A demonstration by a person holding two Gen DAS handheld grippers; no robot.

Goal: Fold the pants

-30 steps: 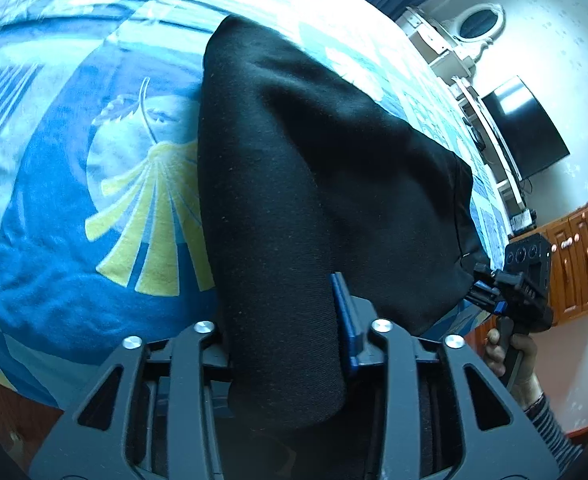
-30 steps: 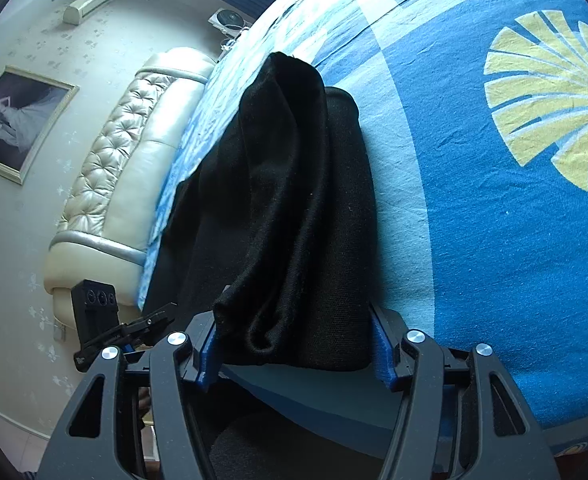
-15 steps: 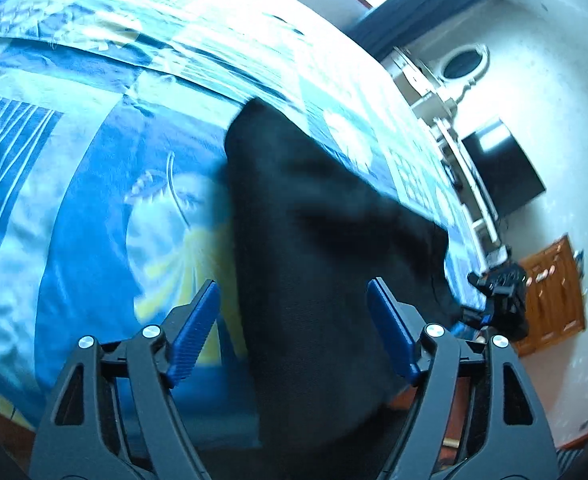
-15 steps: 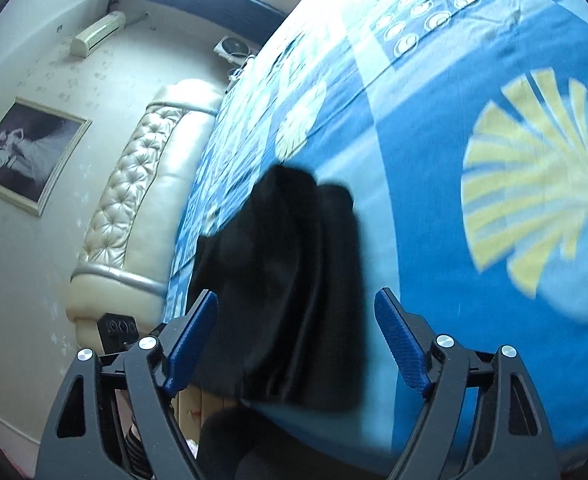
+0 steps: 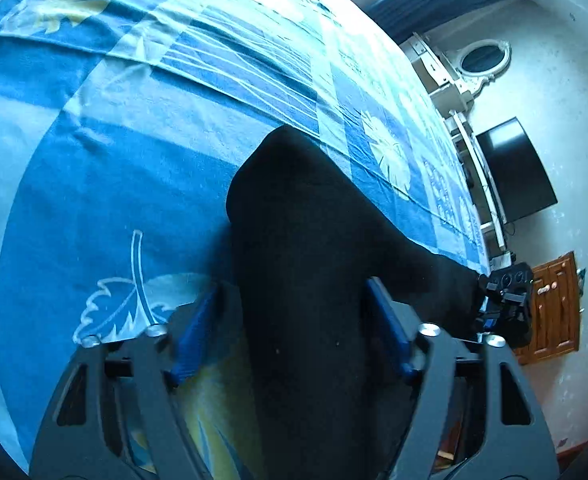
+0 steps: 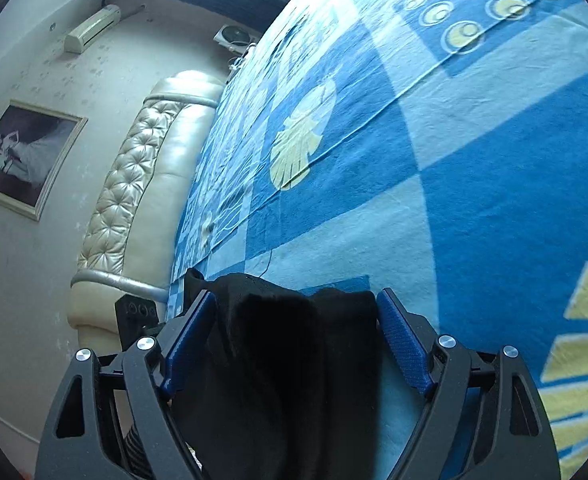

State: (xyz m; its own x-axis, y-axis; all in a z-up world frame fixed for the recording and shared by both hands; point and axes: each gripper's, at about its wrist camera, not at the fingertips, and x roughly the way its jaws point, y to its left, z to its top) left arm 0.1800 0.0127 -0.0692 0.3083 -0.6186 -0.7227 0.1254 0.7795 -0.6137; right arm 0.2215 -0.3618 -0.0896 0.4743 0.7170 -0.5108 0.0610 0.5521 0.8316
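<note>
The black pants [image 5: 314, 248] lie folded in a long strip on the blue patterned bedspread [image 5: 114, 160]. My left gripper [image 5: 294, 320] is open, its blue pads spread on either side of one end of the strip. My right gripper [image 6: 296, 324] is open too, its jaws standing either side of the other end of the pants [image 6: 286, 340]. The right gripper also shows in the left wrist view [image 5: 506, 300] beyond the far end of the pants. The cloth runs under both grippers out of sight.
The bedspread [image 6: 454, 160] stretches far ahead of both grippers. A padded cream headboard [image 6: 134, 184] and a framed picture [image 6: 22, 156] are to the left in the right view. A dark TV [image 5: 518, 172], white shelf and wooden cabinet [image 5: 554, 308] stand beyond the bed.
Both grippers were shut on the ends of the pants a second ago and have opened. Both have tilted up and drawn back, so less of the pants shows.
</note>
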